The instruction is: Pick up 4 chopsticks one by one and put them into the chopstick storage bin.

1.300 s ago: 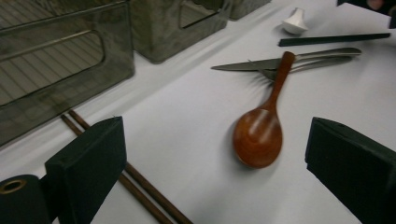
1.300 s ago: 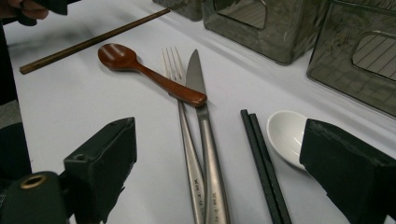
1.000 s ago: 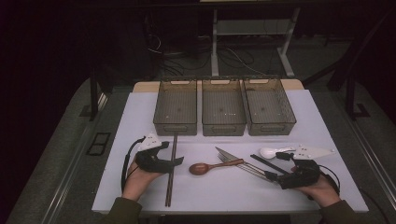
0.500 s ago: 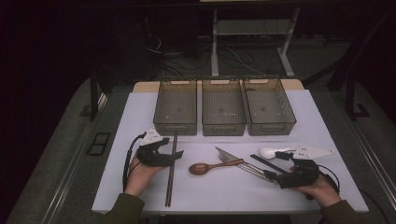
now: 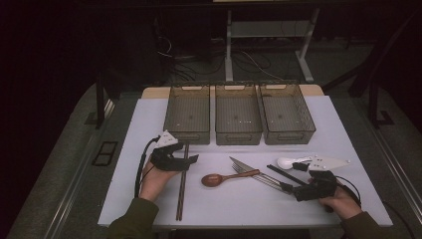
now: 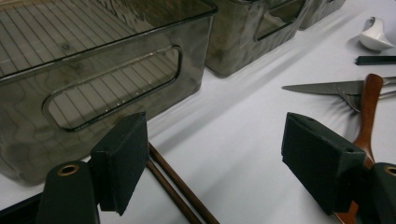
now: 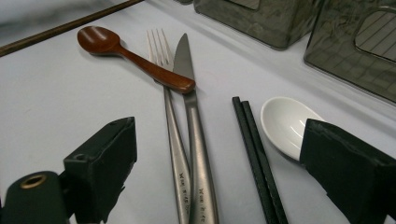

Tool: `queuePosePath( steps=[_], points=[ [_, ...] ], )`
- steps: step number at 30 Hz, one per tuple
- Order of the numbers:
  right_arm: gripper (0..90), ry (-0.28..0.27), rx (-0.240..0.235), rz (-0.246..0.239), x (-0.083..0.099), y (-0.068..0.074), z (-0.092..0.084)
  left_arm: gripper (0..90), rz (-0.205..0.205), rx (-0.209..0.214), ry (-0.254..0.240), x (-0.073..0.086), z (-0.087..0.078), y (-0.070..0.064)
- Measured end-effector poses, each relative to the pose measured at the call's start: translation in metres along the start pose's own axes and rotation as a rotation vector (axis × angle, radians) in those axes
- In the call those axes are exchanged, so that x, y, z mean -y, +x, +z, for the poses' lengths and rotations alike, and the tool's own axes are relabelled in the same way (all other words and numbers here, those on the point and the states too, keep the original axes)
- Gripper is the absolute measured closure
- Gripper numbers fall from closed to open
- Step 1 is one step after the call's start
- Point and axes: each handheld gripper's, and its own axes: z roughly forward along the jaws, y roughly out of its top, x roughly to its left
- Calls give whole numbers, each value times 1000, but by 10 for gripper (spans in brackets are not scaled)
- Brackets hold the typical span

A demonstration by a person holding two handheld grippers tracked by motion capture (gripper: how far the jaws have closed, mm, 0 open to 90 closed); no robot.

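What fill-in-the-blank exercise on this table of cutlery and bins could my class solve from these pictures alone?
1. Behind the cutlery stand ____ grey bins in a row.
2. The wooden spoon's handle rests across the fork and the ____.
3. The left hand-held gripper hovers with open jaws over the brown ____.
4. Beside the black chopsticks lies a spoon coloured ____.

Missing words: three; knife; chopsticks; white
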Motion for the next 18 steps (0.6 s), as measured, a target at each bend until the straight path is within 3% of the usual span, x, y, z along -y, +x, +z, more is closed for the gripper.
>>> queuePosePath(
  steps=[6,10,18],
  points=[
    [108,-9,3,11,0,-1,-2,289,9,-44,23,-5,7,2],
    [108,-10,4,11,0,-1,-2,381,-20,-103,48,-4,12,5],
    [108,-10,5,15,-1,-1,-2,512,-63,-121,82,-3,17,10]
  ],
)
